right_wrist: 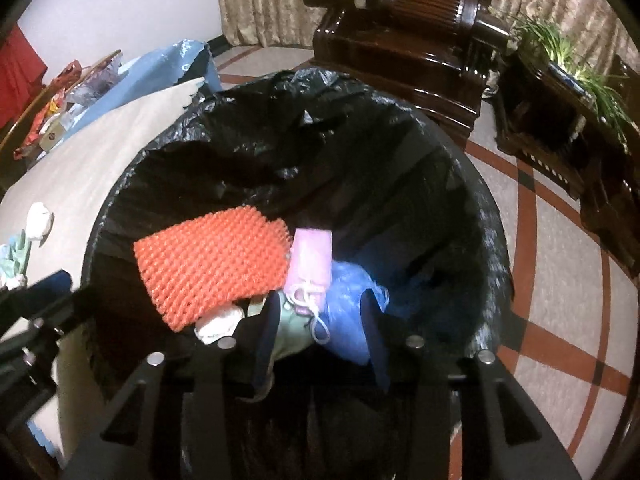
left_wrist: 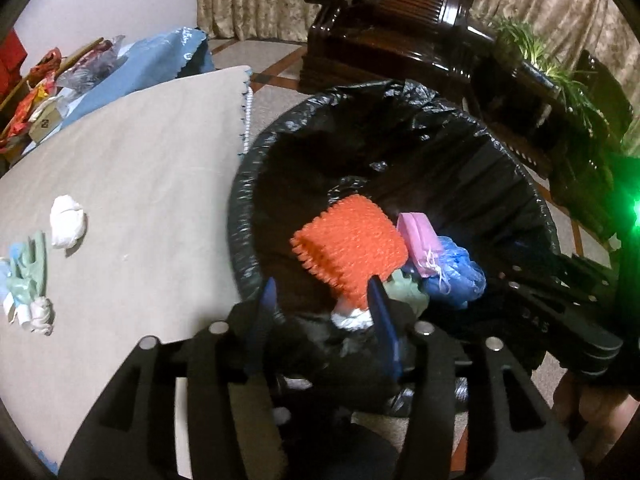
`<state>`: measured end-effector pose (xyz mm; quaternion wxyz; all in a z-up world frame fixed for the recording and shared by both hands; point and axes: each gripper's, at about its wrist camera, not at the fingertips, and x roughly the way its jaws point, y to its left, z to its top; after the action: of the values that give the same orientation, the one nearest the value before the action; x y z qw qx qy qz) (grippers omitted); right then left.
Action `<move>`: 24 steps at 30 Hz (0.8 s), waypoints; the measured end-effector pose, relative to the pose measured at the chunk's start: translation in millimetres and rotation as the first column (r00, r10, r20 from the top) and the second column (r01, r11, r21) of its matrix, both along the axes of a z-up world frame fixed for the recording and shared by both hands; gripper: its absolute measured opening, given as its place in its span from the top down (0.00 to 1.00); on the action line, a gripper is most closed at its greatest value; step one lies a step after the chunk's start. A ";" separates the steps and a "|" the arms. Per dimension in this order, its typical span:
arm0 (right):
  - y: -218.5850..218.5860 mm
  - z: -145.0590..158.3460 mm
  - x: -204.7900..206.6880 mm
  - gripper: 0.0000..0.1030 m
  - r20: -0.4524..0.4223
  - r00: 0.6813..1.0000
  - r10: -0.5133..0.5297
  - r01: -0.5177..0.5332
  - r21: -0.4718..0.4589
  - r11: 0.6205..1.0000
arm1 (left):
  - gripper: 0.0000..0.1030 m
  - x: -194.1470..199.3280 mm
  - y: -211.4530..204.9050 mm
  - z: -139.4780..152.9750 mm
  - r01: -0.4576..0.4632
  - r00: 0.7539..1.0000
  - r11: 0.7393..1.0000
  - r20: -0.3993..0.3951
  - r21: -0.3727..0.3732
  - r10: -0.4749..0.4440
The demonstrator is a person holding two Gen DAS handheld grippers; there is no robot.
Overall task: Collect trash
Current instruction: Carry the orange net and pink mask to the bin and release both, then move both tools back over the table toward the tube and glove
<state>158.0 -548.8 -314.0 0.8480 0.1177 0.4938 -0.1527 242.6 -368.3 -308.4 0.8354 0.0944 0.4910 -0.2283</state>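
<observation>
Inside the black-lined trash bin (left_wrist: 400, 152), near its bottom, lies the collected trash: an orange foam net sleeve (left_wrist: 350, 246), ribbed and roughly square, tilted against the bin's near wall; a small pink pouch (left_wrist: 420, 240) with a white drawstring, touching the sleeve's right edge; a crumpled blue plastic bag (left_wrist: 456, 272) just beside the pouch; a pale green wad (left_wrist: 408, 290) and a white crumpled piece (left_wrist: 352, 318) below the sleeve.

Left claw (left_wrist: 324, 312): over the bin's near rim, blue-padded fingers (left_wrist: 382, 312) parted about halfway, pads pressing on nothing; the sleeve's lower edge shows between them, lying loose.

Right claw (right_wrist: 320, 328): over the same bin, fingers (right_wrist: 266, 340) parted about halfway, nothing gripped; green wad and blue bag show in the gap below.

Left of the bin, on the beige-covered bench (left_wrist: 140, 160): one white crumpled tissue (left_wrist: 68, 222), and near it a cluster of pale green, blue and white scraps (left_wrist: 28, 280). Both well apart from the bin.
</observation>
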 end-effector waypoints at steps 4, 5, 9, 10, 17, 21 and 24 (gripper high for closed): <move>9.9 13.8 -10.8 0.60 0.016 1.000 -0.004 0.004 -0.002 1.000 | 0.49 -7.5 17.2 13.0 -0.009 1.000 1.000 0.022 -0.011 0.009; 14.9 20.7 -14.6 0.60 0.027 1.000 -0.004 0.004 -0.003 1.000 | 0.46 -9.7 23.6 18.4 -0.011 0.999 1.000 0.033 -0.016 0.012; 37.5 44.1 -19.4 0.58 0.070 0.997 0.015 -0.015 -0.003 1.000 | 0.42 -14.6 55.2 38.5 -0.029 0.997 0.999 0.071 -0.027 0.031; 46.1 49.8 -20.1 0.58 0.080 0.996 0.028 -0.028 -0.007 1.000 | 0.41 -15.5 62.3 41.3 -0.037 0.996 0.999 0.076 -0.029 0.039; 113.7 78.1 -13.5 0.58 0.133 0.984 0.116 -0.116 -0.010 0.993 | 0.39 -17.6 143.9 67.1 -0.134 0.981 0.991 0.139 -0.025 0.136; 156.9 87.1 -2.9 0.58 0.141 0.974 0.179 -0.179 -0.011 0.984 | 0.37 -16.8 200.4 78.4 -0.208 0.962 0.978 0.173 -0.022 0.209; 189.0 89.8 4.3 0.58 0.143 0.964 0.226 -0.226 -0.016 0.974 | 0.36 -16.9 239.0 83.2 -0.262 0.945 0.965 0.199 -0.014 0.259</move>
<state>162.3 -359.8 -224.2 0.8933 0.0717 0.4414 -0.0459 225.7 -129.2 -225.2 0.9025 0.0563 0.4147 -0.1023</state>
